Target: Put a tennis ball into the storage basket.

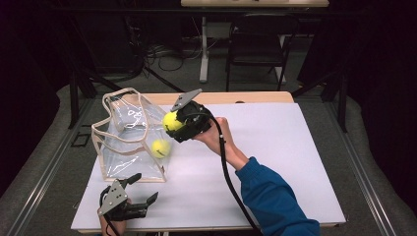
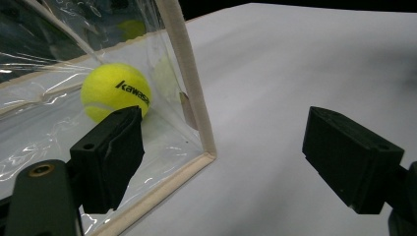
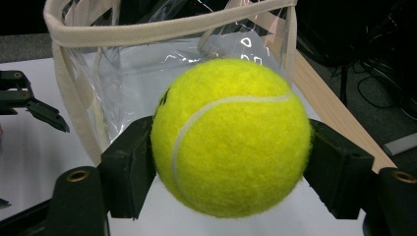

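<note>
On the white table point(image 1: 275, 162), a clear plastic bag point(image 1: 129, 137) with beige trim stood open, one tennis ball point(image 1: 160, 148) lying inside near its right wall. The right gripper point(image 1: 173, 123) held a second tennis ball point(image 1: 171, 121) just beside the bag's upper right edge. The left gripper point(image 1: 142, 189) rested near the table's front edge, jaws apart, just in front of the bag.

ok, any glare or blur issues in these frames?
High view: dark surroundings, bright table, glare streaks on the clear bag. Left gripper view: reflections on the bag, far table soft, ball inside sharp. Right gripper view: held ball sharp, highlights on the bag behind.
</note>
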A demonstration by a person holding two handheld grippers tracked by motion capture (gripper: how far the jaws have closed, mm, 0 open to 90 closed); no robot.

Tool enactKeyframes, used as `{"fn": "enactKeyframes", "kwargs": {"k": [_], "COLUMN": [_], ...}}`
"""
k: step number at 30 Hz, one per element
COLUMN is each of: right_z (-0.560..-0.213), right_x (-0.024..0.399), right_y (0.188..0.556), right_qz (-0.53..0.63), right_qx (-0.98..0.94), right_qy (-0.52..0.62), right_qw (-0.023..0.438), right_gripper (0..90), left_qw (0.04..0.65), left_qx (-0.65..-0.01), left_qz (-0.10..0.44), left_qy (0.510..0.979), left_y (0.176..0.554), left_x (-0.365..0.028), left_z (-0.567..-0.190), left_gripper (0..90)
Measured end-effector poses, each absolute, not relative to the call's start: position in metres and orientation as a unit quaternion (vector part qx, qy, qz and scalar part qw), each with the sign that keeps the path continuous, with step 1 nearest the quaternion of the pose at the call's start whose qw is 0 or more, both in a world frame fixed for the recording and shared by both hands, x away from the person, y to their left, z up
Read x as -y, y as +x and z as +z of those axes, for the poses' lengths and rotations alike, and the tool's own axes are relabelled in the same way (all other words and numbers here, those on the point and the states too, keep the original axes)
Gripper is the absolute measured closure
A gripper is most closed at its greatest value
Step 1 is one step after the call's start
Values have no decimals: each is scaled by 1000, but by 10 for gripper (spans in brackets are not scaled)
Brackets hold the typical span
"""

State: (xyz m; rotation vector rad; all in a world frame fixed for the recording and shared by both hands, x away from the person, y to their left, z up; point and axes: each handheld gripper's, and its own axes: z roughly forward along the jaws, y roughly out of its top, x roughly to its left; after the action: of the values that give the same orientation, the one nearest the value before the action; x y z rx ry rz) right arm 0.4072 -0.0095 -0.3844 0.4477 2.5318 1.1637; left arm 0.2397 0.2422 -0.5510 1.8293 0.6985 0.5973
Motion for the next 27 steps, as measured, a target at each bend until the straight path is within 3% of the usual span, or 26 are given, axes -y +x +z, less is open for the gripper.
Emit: {"fn": "enactKeyframes", "kwargs": {"k": [27], "right_z": [-364], "right_x": [-8], "right_y": [421], "right_qz": [402], "right_qx": [-890], "right_qy": [148], "right_qw": [159], "right_gripper": [262], "left_qw": [521], "left_qx": [-293], "left_qz": [245], "left_qy": [763], "left_y": [241], "left_x": [-243], "left_z": [-552], "left_gripper": [160]}}
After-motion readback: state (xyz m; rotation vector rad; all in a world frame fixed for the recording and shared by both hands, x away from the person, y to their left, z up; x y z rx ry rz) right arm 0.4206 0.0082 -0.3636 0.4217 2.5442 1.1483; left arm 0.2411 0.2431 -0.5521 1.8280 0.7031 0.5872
